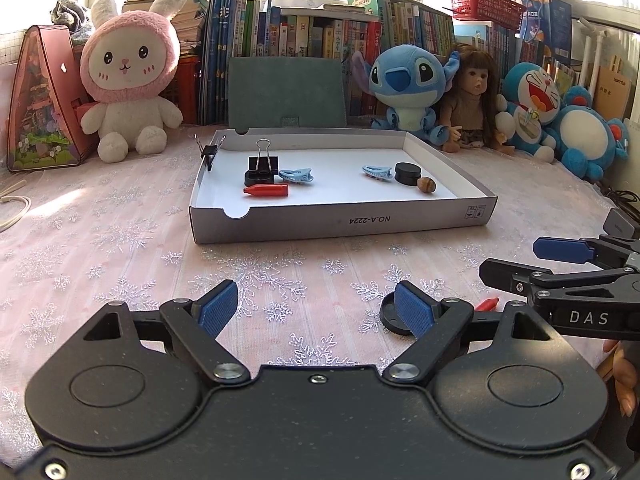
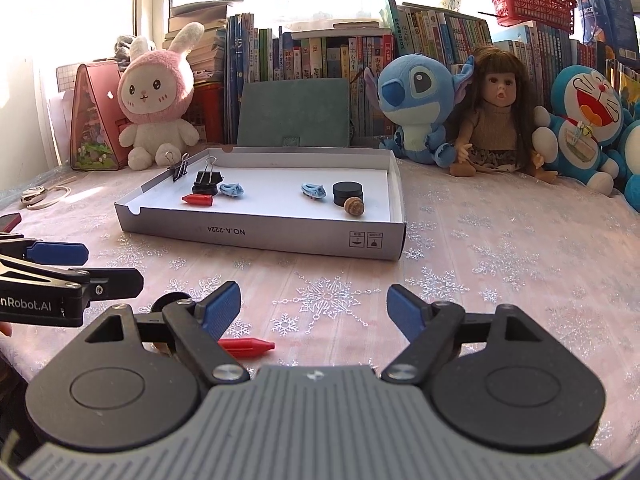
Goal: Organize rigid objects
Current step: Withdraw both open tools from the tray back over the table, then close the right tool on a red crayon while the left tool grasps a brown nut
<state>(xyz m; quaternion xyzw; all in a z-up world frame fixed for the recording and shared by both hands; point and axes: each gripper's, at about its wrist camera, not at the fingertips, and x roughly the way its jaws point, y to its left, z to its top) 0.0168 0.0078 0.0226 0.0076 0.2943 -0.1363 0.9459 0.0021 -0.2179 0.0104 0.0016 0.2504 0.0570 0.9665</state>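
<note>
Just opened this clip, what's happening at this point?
A person holds two grippers low over the tablecloth, sorting small objects into a white box lid. The left gripper and right gripper are both open and empty. The lid already holds a red crayon-shaped piece, two blue hair clips, binder clips, a black puck and an acorn-like nut. Outside it, near the grippers, lie another red piece and a black round lid.

Tray point(image 1: 340, 222) mid-table, clips, crayon point(image 1: 266, 190) inside; plush toys point(image 1: 408, 92) behind; second crayon point(image 2: 246, 347) before tray
</note>
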